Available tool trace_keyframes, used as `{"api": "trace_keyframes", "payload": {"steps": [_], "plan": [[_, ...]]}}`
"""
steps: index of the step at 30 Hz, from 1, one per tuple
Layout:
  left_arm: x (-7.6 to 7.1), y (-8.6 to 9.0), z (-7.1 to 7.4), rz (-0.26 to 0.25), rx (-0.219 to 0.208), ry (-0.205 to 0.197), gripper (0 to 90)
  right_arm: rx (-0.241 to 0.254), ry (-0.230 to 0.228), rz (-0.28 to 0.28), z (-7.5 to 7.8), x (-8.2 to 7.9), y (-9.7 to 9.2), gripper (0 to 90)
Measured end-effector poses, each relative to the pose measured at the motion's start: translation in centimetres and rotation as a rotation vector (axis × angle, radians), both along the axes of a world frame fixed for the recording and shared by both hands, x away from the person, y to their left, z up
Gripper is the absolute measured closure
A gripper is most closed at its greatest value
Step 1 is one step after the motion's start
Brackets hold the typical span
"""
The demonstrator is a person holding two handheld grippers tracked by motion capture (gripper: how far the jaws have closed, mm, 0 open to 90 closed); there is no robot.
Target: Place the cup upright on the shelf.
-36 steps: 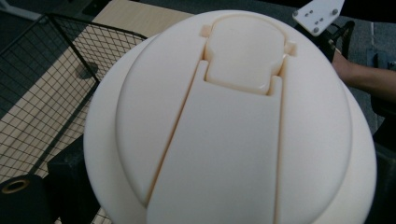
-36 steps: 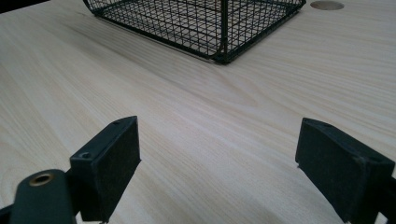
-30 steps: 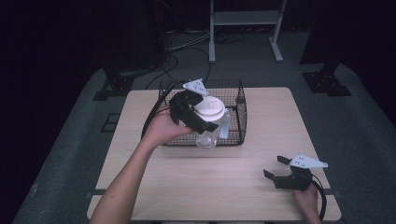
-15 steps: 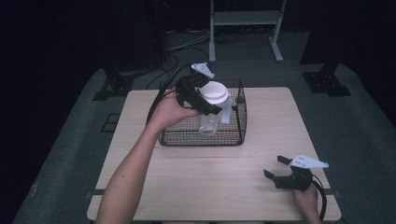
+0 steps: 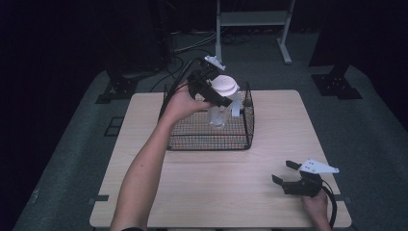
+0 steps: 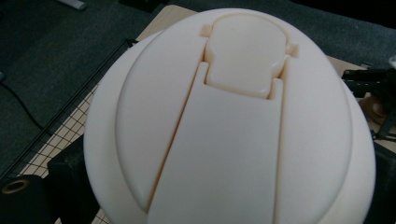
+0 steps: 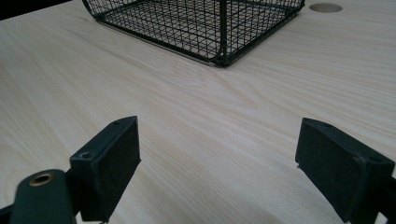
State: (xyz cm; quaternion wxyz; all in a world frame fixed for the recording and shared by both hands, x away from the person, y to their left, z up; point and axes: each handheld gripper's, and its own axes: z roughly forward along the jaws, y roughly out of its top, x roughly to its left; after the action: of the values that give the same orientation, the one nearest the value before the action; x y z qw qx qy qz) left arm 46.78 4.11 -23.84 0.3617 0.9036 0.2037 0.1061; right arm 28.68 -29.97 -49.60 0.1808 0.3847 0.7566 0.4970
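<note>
The left gripper (image 5: 215,94) is held up over the far part of a black wire basket (image 5: 210,137) that stands on the light wooden table (image 5: 211,187), and its jaws are closed on a clear bottle (image 5: 217,114) with a wide cream-white lid (image 5: 224,85). The lid sits right at the jaws, and the see-through body hangs down from it inside the basket's walls; whether its bottom touches the mesh floor I cannot tell. In the left gripper view the lid (image 6: 233,116) sits directly ahead of the claw, so close that it hides most of both jaws: a domed round cap with a flat flip tab running up its middle to a hinge at the top. To the left of and below the lid there, the basket's rim and mesh (image 6: 60,130) slope away, with dark carpet beyond. The person's left forearm (image 5: 142,168) reaches up from the near edge of the table to this gripper. The right gripper (image 5: 284,173) rests low at the near right corner of the table, well apart from the basket, its jaws spread wide with nothing between them. In the right gripper view (image 7: 219,172) bare wood grain lies between the two black pads, the basket's near corner (image 7: 219,51) stands ahead of the claw, and a round hole in the tabletop (image 7: 325,7) lies further ahead to its right.
</note>
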Motion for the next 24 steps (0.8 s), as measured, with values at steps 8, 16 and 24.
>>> {"api": "trace_keyframes", "payload": {"steps": [8, 16, 24], "plan": [[1.9, 0.2, -1.1, 0.047, 0.008, 0.010, 5.2, 0.001, -0.003, 0.001, 0.0, 0.0, 0.0, 12.9], [3.1, 0.6, -2.3, 0.067, 0.011, 0.014, 5.2, -0.001, -0.005, 0.005, 0.0, 0.0, 0.0, 12.9], [3.8, 1.3, -4.0, 0.096, 0.027, 0.036, 5.2, -0.001, -0.011, 0.006, 0.0, 0.0, 0.0, 12.9]]}}
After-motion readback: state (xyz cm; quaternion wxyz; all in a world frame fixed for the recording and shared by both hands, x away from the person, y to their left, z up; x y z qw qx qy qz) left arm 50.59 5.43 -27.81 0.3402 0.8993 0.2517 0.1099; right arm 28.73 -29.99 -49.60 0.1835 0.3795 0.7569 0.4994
